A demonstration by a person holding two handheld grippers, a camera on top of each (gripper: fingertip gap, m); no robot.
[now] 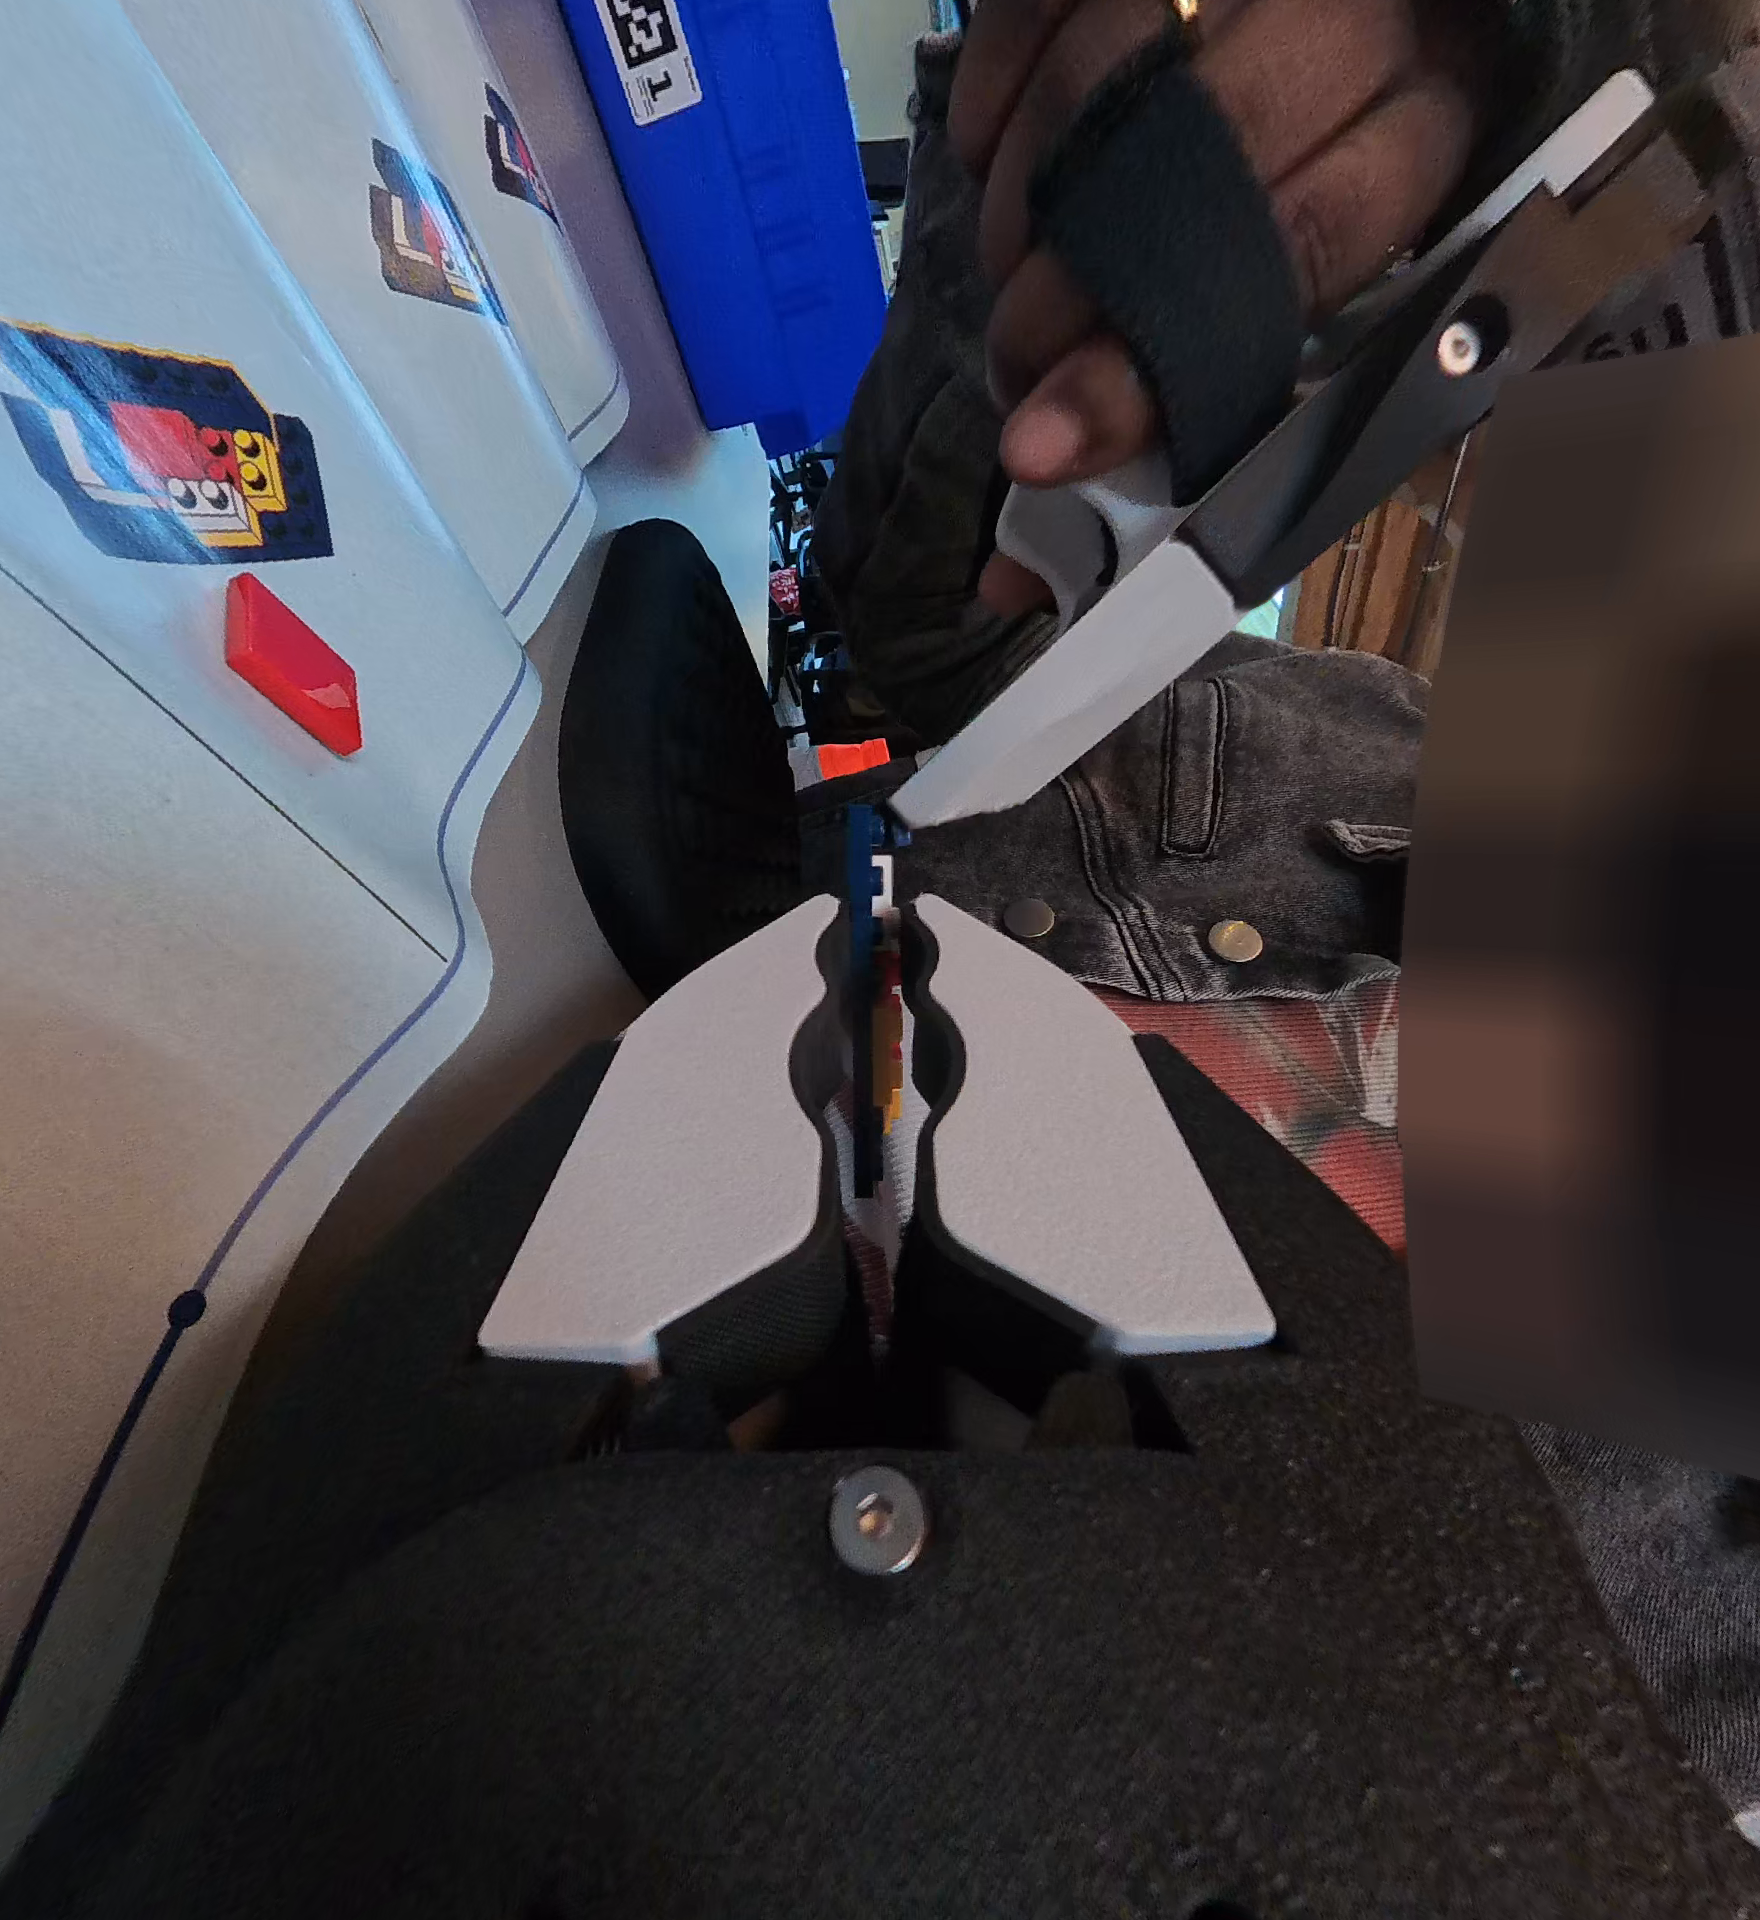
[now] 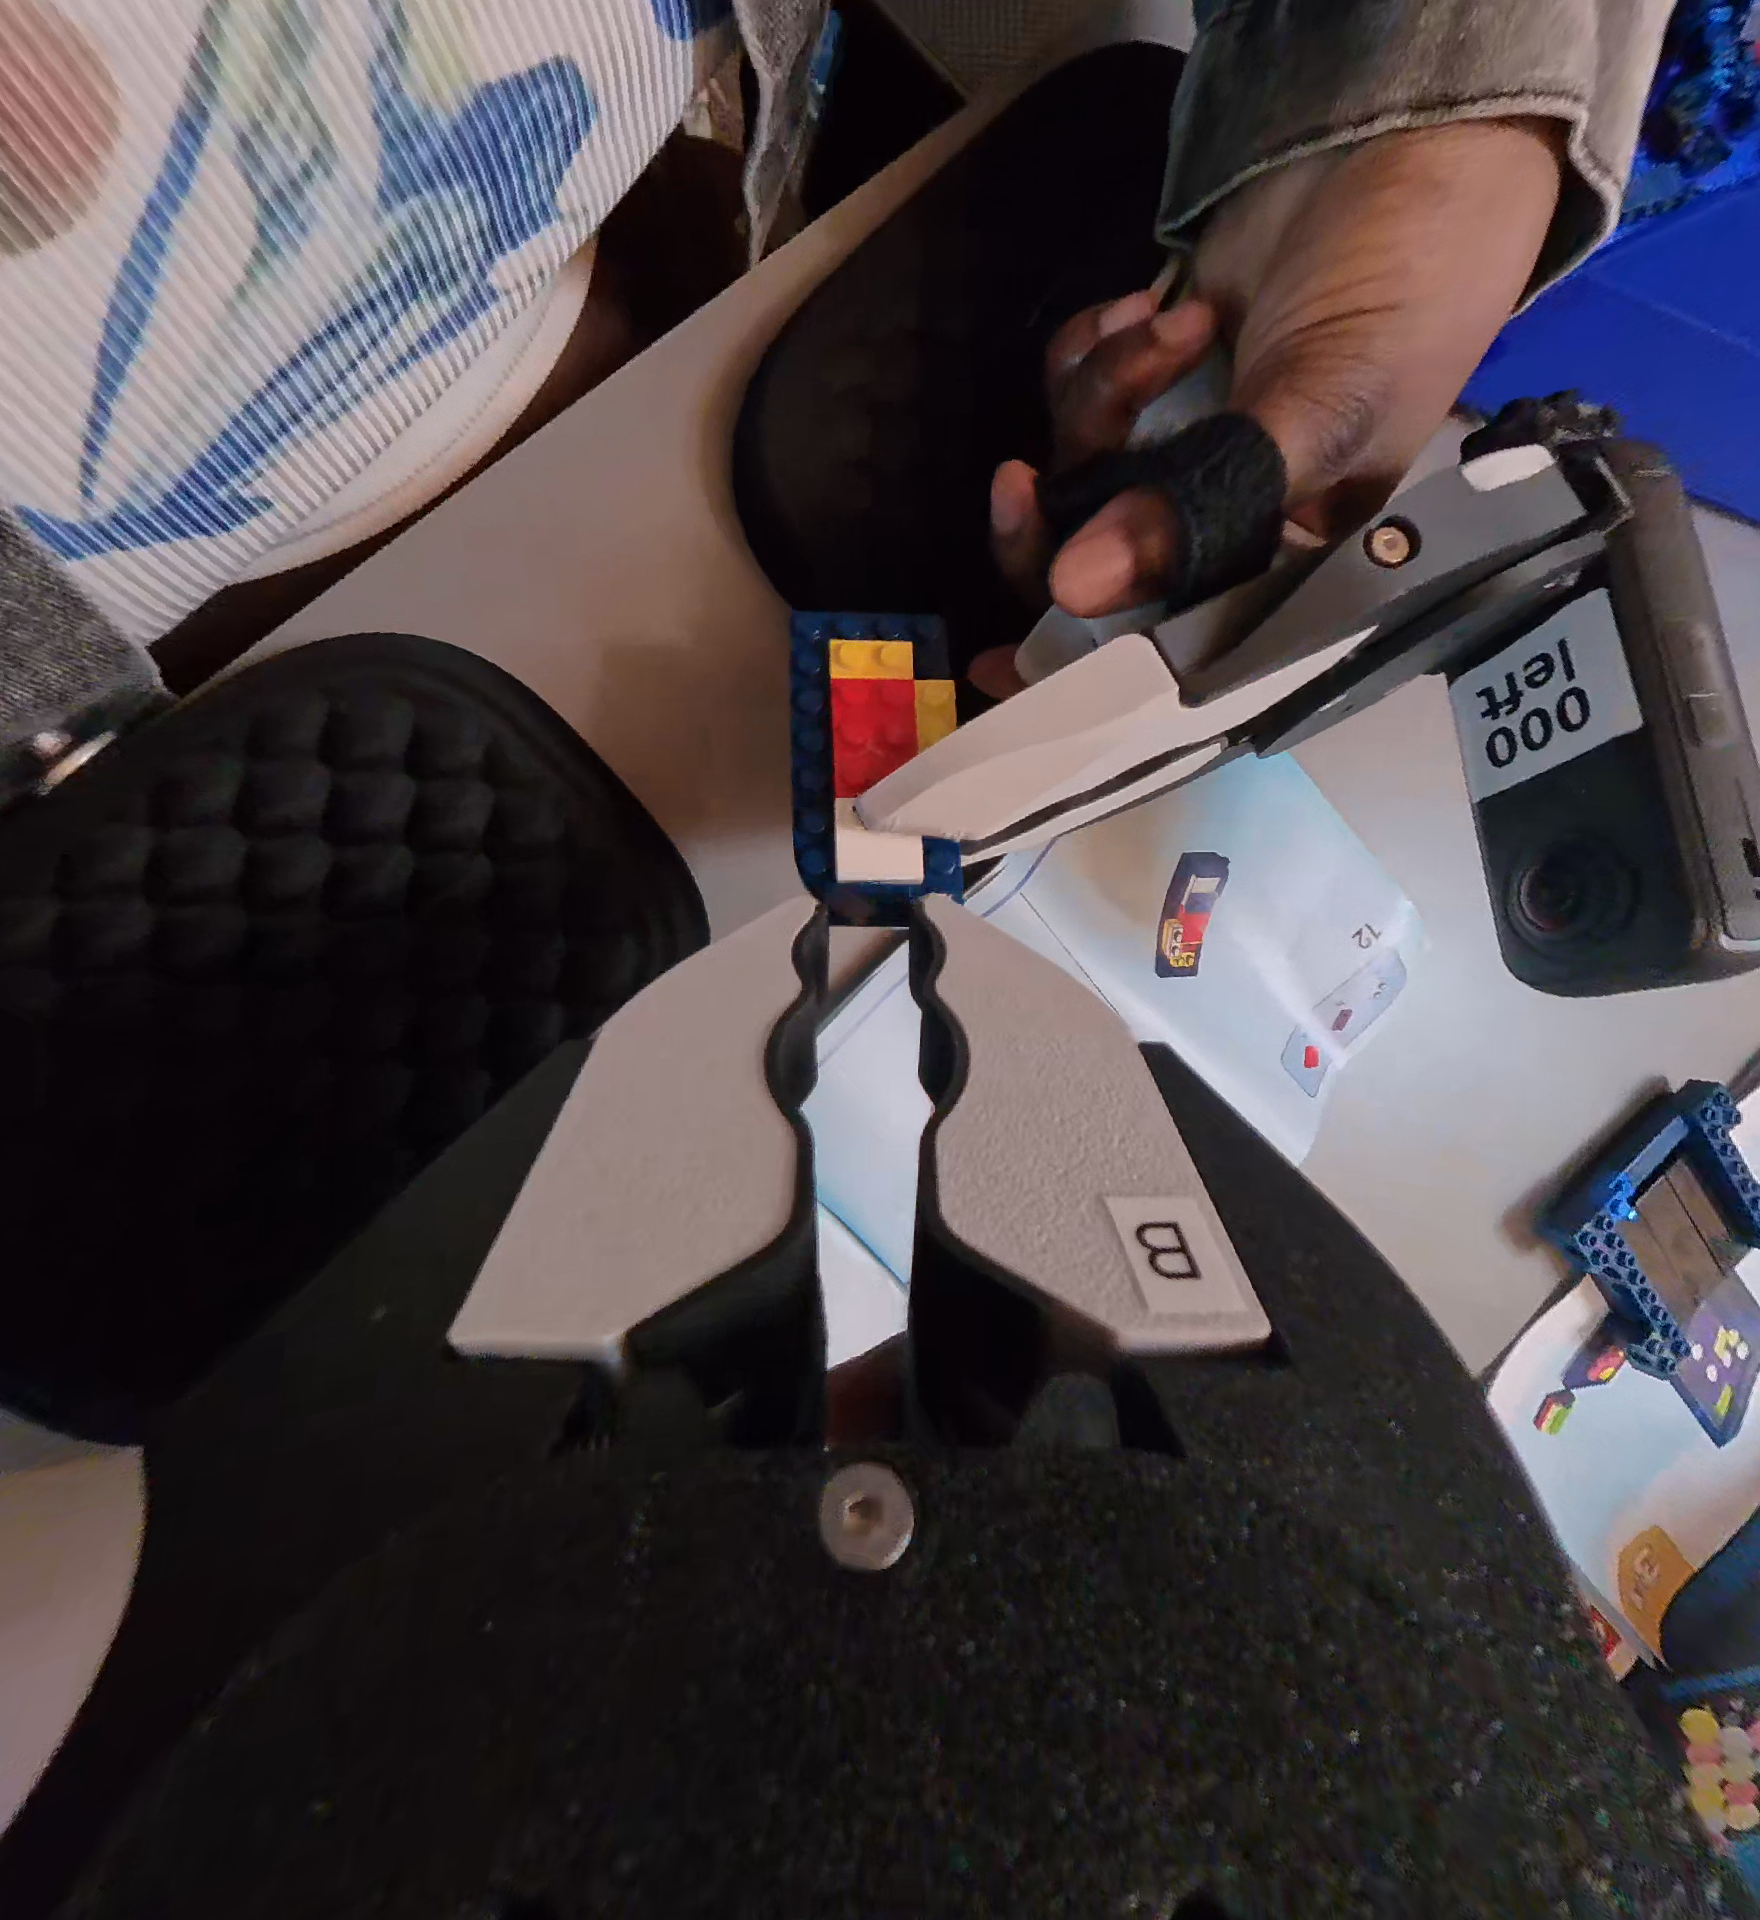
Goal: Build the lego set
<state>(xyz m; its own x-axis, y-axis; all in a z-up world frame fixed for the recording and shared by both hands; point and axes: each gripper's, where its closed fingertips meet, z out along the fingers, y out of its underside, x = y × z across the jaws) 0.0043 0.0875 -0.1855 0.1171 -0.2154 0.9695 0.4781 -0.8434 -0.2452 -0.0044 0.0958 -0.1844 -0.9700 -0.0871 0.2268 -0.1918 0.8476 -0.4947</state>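
The left gripper (image 1: 876, 914), at the centre of its own view, is clenched on a small brick assembly (image 1: 871, 997) seen edge-on: a dark blue plate with red, yellow and white bricks on one face, with both black pads pressing its faces. In the right wrist view the same assembly (image 2: 871, 758) shows its studded face, just above centre, with the left gripper (image 2: 907, 831) reaching in from the right.

The right gripper (image 2: 868, 920) grasps the lower blue edge of the assembly between its fingertips; the pads seem to touch the edge, though the contact is small and hard to judge. In the left wrist view one white finger of it (image 1: 1042, 717) comes down from the upper right to the top of the plate.

At the left of that view lies an instruction sheet (image 1: 232, 831) with a loose red piece (image 1: 294, 665) on it. At the lower right of the right wrist view stands a blue brick model (image 2: 1676, 1216), and a black padded case (image 2: 263, 987) fills the left.
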